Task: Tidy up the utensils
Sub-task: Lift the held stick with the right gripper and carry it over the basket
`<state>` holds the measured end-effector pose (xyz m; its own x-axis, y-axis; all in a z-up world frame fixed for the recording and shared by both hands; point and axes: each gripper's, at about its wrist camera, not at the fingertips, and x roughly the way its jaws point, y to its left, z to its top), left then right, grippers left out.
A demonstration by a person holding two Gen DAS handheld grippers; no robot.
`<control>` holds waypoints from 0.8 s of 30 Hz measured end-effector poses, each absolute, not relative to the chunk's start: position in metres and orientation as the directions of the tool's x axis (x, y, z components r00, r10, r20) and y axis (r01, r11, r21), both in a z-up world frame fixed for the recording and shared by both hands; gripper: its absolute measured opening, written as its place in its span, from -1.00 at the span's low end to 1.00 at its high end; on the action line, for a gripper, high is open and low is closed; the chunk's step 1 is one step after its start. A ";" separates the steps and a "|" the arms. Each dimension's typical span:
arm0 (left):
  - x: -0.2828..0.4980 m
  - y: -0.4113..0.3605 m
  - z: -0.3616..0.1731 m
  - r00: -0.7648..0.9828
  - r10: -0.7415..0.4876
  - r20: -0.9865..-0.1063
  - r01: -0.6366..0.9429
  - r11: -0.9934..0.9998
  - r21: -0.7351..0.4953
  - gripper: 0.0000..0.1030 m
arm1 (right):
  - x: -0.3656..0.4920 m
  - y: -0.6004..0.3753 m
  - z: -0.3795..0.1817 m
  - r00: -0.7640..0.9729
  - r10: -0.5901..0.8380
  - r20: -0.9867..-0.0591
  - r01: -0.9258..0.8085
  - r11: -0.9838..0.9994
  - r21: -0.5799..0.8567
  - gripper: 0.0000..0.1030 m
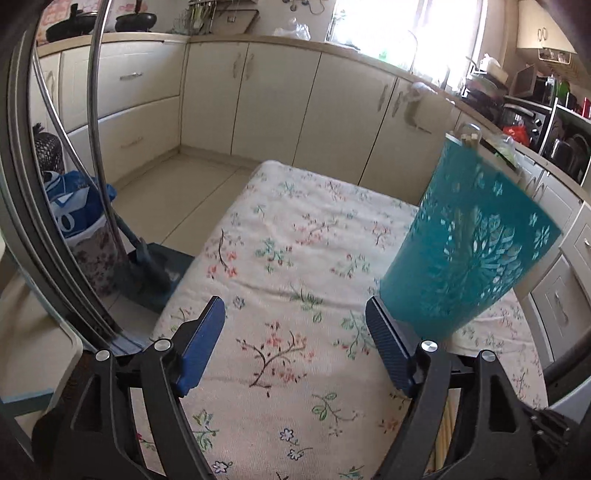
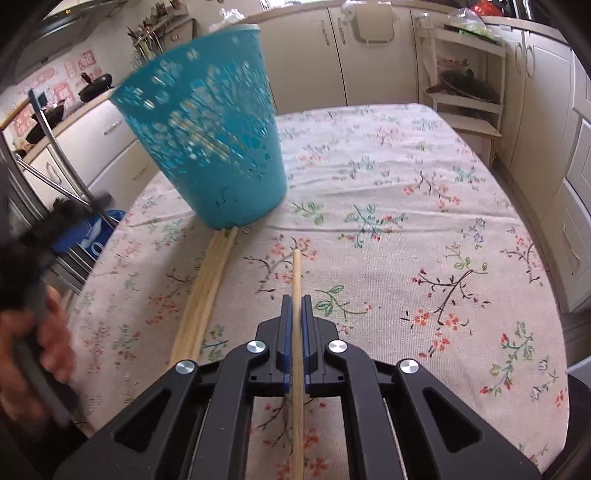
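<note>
Centrally, right gripper (image 2: 294, 301) clamps one chopstick (image 2: 296, 273) over the flowered tablecloth (image 2: 406, 221); about four more chopsticks (image 2: 207, 291) lie bundled beside one teal basket (image 2: 207, 140). Left gripper (image 1: 295, 321) gapes, holding nothing.

A floral tablecloth (image 1: 295, 258), cream with pink and green sprigs, covers the bench in a kitchen lined with cream cabinets (image 1: 280, 92). Two black pans (image 1: 107, 22) sit on the counter at the far left. A blue-and-white bag (image 1: 74, 210) stands on the tiled floor (image 1: 177, 192) beside the bench, next to a dark dustpan (image 1: 155, 269). A bright window (image 1: 402, 26) glows above the counter. Seen from the right wrist, a white open shelf unit (image 2: 465, 85) stands against the cabinets beyond the bench, holding a dark dish.
</note>
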<state>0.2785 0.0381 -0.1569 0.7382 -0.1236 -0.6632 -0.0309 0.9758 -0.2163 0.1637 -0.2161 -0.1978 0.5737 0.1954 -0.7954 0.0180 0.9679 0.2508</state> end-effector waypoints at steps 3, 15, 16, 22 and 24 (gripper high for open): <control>0.281 0.034 -0.166 0.701 -0.156 -0.696 -0.008 0.974 -0.226 0.45 | 0.156 -0.215 -0.171 0.627 0.228 -0.745 -0.004 0.957 0.290 -0.89; 0.290 0.028 -0.177 0.641 -0.197 -0.742 0.017 0.970 -0.243 0.52 | 0.212 -0.215 -0.027 0.827 0.337 -0.449 -0.140 0.898 0.417 -0.93; 0.290 0.029 -0.177 0.641 -0.200 -0.741 0.016 0.969 -0.247 0.52 | 0.217 -0.213 -0.018 0.834 0.340 -0.434 -0.155 0.900 0.407 -0.93; 0.290 0.031 -0.177 0.642 -0.210 -0.738 0.016 0.965 -0.260 0.52 | 0.228 -0.211 -0.019 0.789 0.307 -0.532 -0.137 0.932 0.336 -0.93; 0.289 0.031 -0.177 0.642 -0.211 -0.737 0.013 0.964 -0.265 0.52 | 0.226 -0.216 -0.048 0.729 0.289 -0.620 -0.084 0.937 0.339 -0.39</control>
